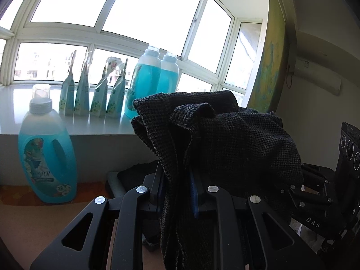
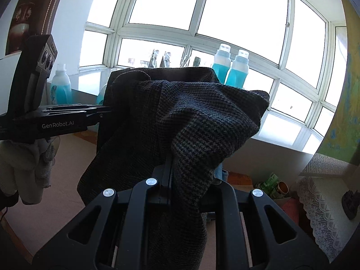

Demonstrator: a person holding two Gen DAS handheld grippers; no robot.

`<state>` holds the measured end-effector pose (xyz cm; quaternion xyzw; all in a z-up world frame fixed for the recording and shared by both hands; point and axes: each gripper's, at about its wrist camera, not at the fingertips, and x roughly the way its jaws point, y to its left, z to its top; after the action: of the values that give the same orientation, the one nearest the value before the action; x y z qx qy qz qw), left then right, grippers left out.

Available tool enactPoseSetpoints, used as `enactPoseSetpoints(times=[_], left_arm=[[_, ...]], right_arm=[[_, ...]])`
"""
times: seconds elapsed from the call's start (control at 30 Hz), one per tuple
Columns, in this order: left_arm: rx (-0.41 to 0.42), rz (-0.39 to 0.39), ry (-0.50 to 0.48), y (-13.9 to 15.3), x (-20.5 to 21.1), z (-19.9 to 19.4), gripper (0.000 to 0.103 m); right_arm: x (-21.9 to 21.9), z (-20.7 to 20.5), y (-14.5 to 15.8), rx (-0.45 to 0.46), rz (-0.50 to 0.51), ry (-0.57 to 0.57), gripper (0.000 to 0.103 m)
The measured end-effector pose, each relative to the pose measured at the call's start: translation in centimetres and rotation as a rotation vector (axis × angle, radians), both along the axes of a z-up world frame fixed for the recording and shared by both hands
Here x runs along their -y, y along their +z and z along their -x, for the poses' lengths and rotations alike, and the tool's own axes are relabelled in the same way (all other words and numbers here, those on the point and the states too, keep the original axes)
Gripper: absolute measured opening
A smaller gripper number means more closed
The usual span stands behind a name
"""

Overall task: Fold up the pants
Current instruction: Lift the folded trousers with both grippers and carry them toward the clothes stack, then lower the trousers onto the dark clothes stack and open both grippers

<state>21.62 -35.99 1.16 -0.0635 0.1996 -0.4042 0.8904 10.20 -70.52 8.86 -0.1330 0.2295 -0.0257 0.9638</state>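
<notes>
Below the window sill [image 1: 67, 126], both grippers hold the pants [image 1: 225, 139] up in the air, clear of the floor. Left gripper [image 1: 177, 180]: jaws pressed together on a bunched fold of the dark woven cloth, which spills over and hangs down between the arms. Right gripper [image 2: 169, 175]: jaws likewise pinching a fold, cloth draped forward over them and trailing below. The two grippers sit close, side by side; a gloved hand [image 2: 24, 164] carries the left one.

Cloth's upper edge stands about level with the sill, its hem corners flopped outward. On the sill: two blue bottles [image 1: 155, 76] and a row of refill pouches [image 1: 94, 92], near behind the cloth but apart from it. Large blue jug [image 1: 47, 155] stands on the floor against the sill's wall, left of the cloth. Open floor lies left of the pants; right of them, a lace-covered shelf [image 2: 319, 200] crowds the corner.
</notes>
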Motion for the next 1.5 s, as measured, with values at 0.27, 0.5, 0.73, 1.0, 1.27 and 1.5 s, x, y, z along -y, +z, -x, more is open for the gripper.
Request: enactPoseSetpoints(times=[0.27,0.5,0.73,1.0,1.27,1.5], left_arm=[[-0.055,-0.005,0.041,-2.9,2.0,-5.3,0.017],[-0.127,-0.025,0.072,-6.6,4.3,-9.8,0.017],[-0.174,-0.077,0.1,-9.4,6.9,-13.0,0.017],[-0.217,-0.162,0.136,-10.7,8.6,-14.6,0.019],[-0.129,-0.19,0.178,-8.2,7.7,-13.8,0.022],[-0.096,-0.209,0.132,-7.0,6.7,-12.2,0.022]], right_arm=[[2.6,-6.5,-2.7,-0.072,0.042,0.045,0.015],[6.1,-12.6,-6.5,-0.155,0.034,0.071,0.015],[10.8,-18.0,-9.9,-0.246,-0.061,0.098,0.015],[15.0,-20.6,-12.7,-0.377,-0.266,0.046,0.037],[18.6,-20.7,-12.1,-0.334,-0.594,0.04,0.066],[19.6,-22.3,-12.1,-0.325,-0.577,-0.087,0.066]])
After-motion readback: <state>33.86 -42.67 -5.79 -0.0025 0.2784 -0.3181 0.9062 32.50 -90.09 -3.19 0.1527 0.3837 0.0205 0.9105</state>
